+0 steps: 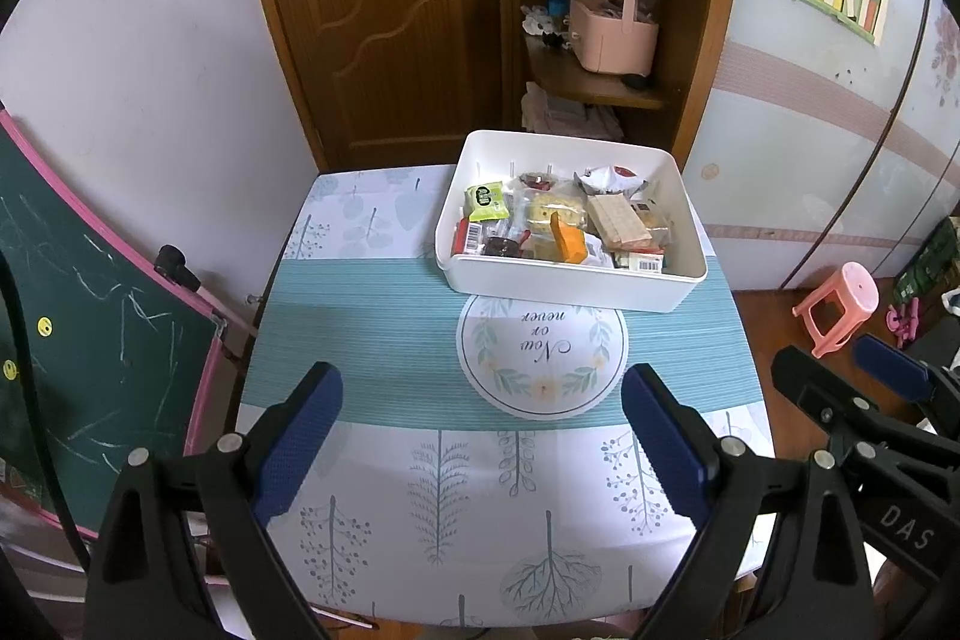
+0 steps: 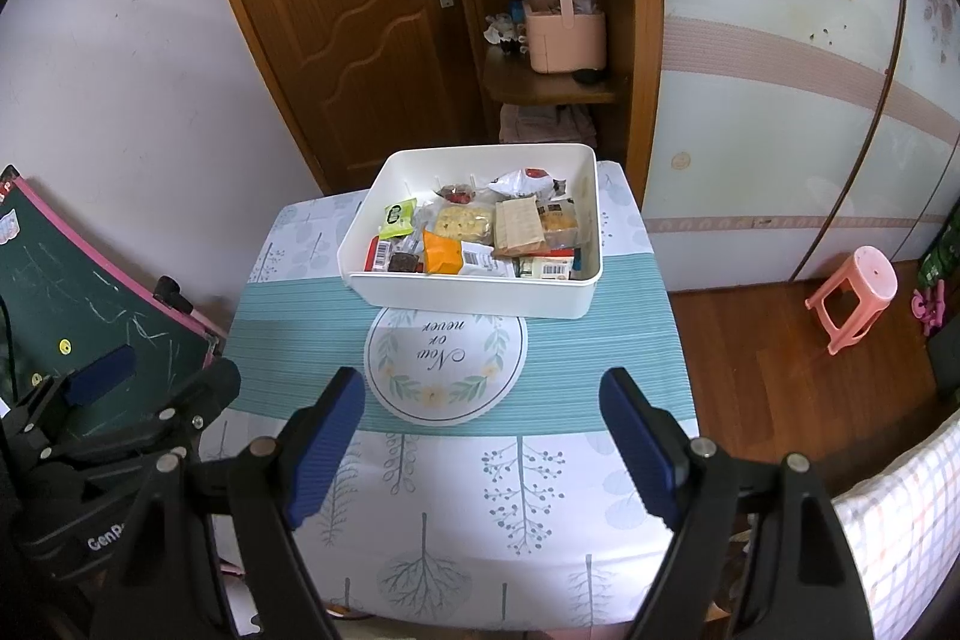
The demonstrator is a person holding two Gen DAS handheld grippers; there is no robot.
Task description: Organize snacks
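Both tools, left gripper (image 1: 480,442) and right gripper (image 2: 480,436), hang spread and empty over the table (image 1: 372,340). Snacks (image 1: 558,226) sit heaped in the white bin (image 1: 570,280) at the far side. I'd reach in slowly and pinch one top packet.

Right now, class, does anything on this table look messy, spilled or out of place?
Nothing has spilled. The snack packets lie jumbled at mixed angles inside the white box, which overlaps the round mat. Both grippers are open and empty.
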